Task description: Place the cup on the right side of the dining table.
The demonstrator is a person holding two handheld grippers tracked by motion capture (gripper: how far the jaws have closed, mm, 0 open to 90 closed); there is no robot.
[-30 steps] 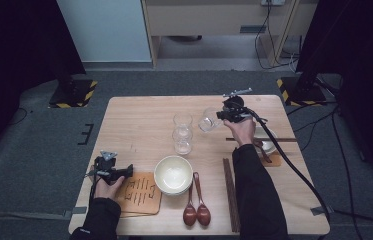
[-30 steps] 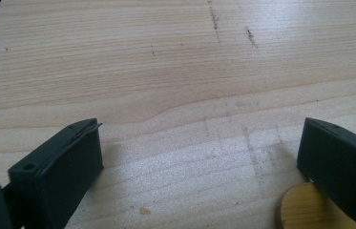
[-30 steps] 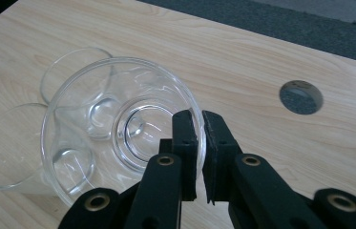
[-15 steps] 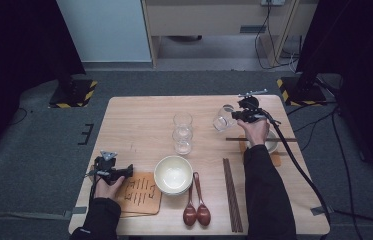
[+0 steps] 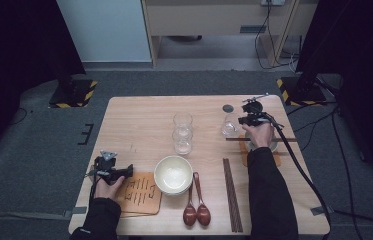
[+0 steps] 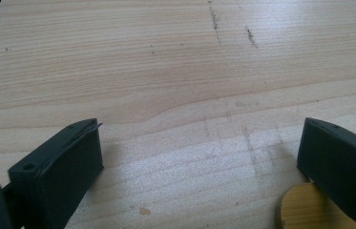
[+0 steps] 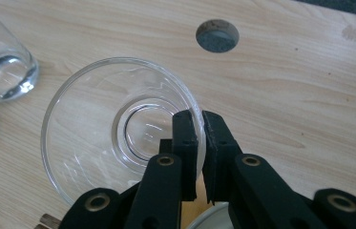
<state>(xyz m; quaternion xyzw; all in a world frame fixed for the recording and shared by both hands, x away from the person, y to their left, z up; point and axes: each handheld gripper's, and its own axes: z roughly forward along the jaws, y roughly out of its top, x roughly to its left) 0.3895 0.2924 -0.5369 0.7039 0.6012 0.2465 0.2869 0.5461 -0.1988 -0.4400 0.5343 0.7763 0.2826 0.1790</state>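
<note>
Dark walls and grey carpet surround a pale wooden table (image 5: 139, 125), lit from above. At its far right the right gripper (image 5: 241, 121) has its two black jaws pinched together on the rim of a clear glass (image 5: 229, 127); in the right gripper view the glass (image 7: 118, 129) is seen from above, one jaw inside the wall and one outside, with the gripper (image 7: 199, 138) closed on the near edge. Whether the glass stands on the wood or hangs just above it cannot be told. A round hole (image 7: 217, 35) in the tabletop lies just beyond it.

Two more glasses (image 5: 182, 132) stand one behind the other near the middle of the table, well to the left of the held one. Nearer the person sit a cream bowl (image 5: 173, 174), two brown spoons (image 5: 196, 210) and a pair of dark chopsticks (image 5: 232, 192).

The left gripper (image 5: 116, 172) rests low at the near left, by a wooden coaster (image 5: 141, 192). In the left gripper view its jaws stand wide apart over bare wood with nothing between them, the coaster's edge (image 6: 304, 210) beside one of them.
</note>
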